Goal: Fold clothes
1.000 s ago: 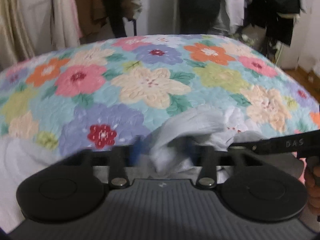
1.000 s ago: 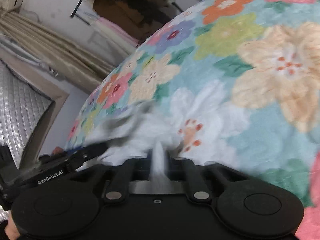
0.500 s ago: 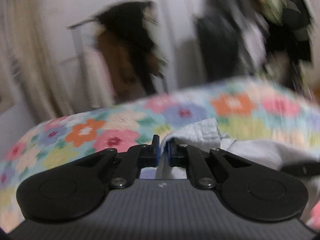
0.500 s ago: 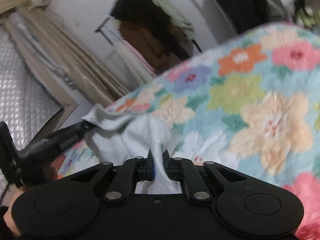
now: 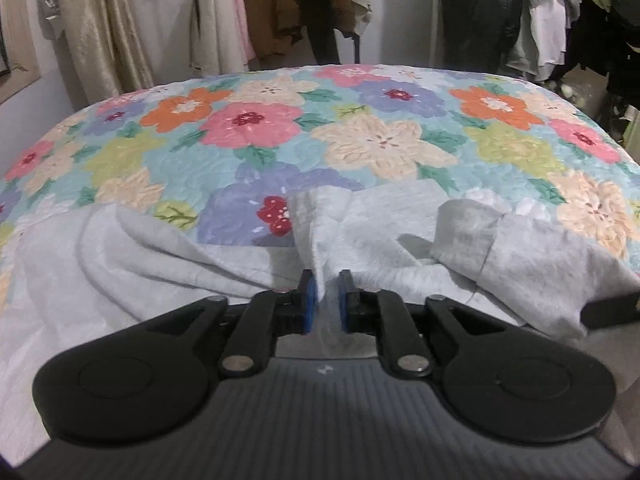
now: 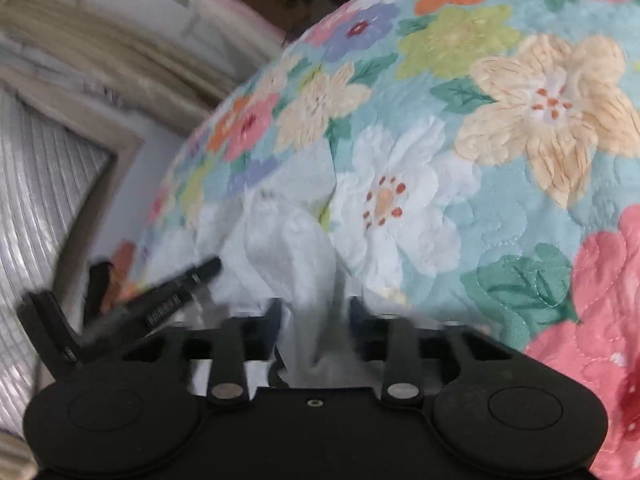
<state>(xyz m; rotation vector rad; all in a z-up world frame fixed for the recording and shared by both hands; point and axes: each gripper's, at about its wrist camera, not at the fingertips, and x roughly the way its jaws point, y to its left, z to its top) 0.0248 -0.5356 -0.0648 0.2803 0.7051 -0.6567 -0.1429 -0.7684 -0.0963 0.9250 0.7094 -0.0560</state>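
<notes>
Lowered since half a second ago: one grey garment (image 5: 168, 256) now lies spread on the bed (image 5: 360, 136), long axis left to right along the near edge. Left tongs (image 5: 324, 300) stay clamped on its near-middle fold. Right tongs (image 6: 314, 316) have parted around cloth, apparently releasing.

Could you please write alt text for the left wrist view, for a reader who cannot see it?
The left gripper pinches a fold of a crumpled light grey garment between blue-padded jaws, over a bright floral quilt. Clothes hang along the wall behind.
</notes>
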